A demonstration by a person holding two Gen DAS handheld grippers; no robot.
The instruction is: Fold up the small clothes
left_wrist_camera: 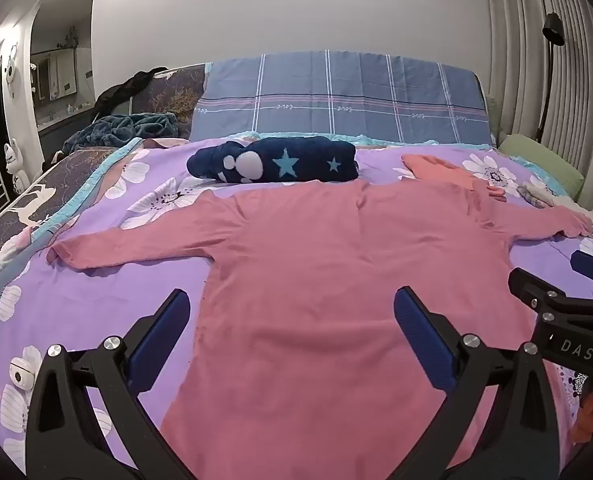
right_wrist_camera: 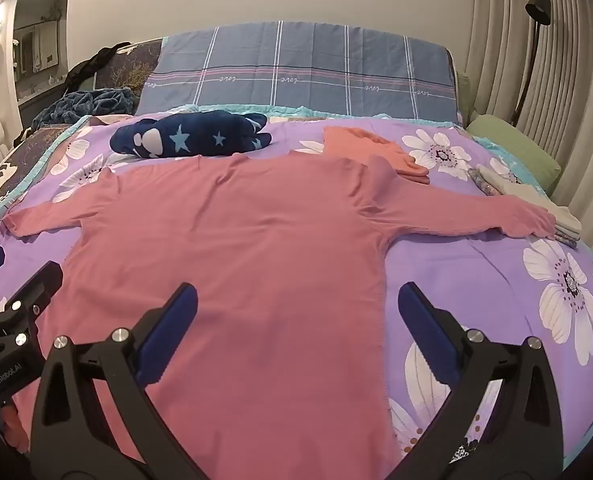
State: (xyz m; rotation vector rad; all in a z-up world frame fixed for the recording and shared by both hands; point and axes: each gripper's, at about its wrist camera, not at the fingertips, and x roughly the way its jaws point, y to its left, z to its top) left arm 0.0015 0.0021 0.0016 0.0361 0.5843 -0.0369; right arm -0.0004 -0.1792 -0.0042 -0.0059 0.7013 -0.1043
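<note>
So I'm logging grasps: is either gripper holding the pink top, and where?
Nothing is held. The left gripper and right gripper are both open, above the lower part of the pink top, spread flat on the bed.

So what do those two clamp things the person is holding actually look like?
Each tool, left tool and right tool, is a black plastic frame splitting into two fingers lined with ribbed blue pads and fastened with round silver bolts. White lettering marks their sides: "DAS" on one, "GenRobot.AI" on the other. No cables show.
</note>
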